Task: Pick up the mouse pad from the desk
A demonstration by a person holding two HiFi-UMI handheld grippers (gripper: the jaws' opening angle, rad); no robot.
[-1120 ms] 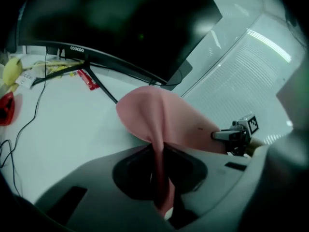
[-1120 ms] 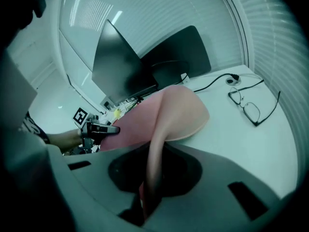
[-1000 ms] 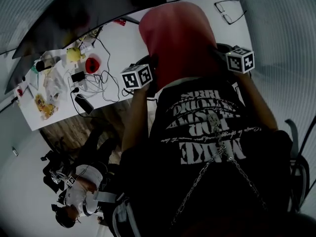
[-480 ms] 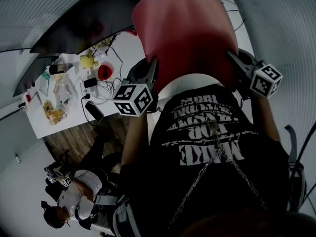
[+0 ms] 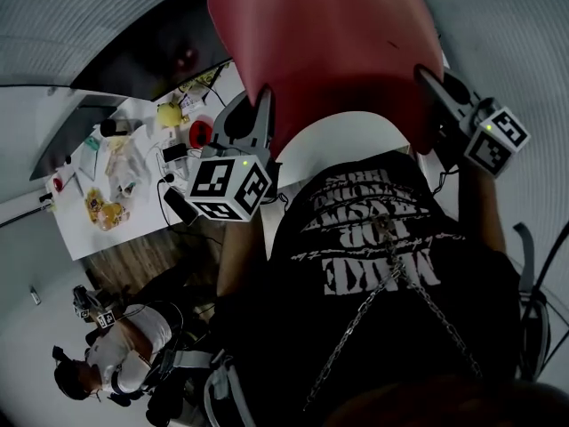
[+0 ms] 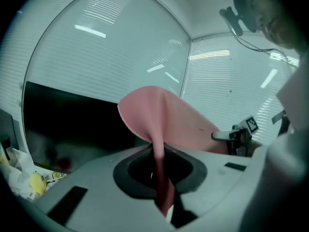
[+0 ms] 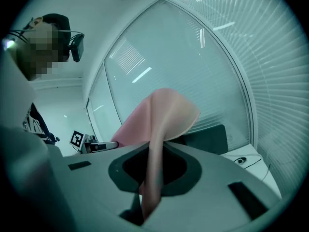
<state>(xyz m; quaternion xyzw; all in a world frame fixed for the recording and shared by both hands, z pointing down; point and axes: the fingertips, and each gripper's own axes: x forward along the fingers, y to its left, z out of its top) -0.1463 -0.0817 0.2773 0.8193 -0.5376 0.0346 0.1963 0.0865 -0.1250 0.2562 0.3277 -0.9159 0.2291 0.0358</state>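
Mouse pad (image 5: pixel 329 52) hangs in the air, well clear of the tabletop (image 5: pixel 84 234). The left tongs (image 5: pixel 263 114) and right tongs (image 5: pixel 431 87) each clench an opposite edge, likely so the limp sheet spreads out instead of folding.

Left gripper (image 5: pixel 263 118) at the left edge of the mouse pad (image 5: pixel 329 52), right gripper (image 5: pixel 433 92) at its right edge, both held up before the chest and pointing away from the body, close to level. Each pair of jaws is clamped on the pad's rim, with the pink sheet pinched thin between them. Left forearm (image 5: pixel 238 247) and right forearm (image 5: pixel 480 205) reach up from the torso, one beneath each side of the pad
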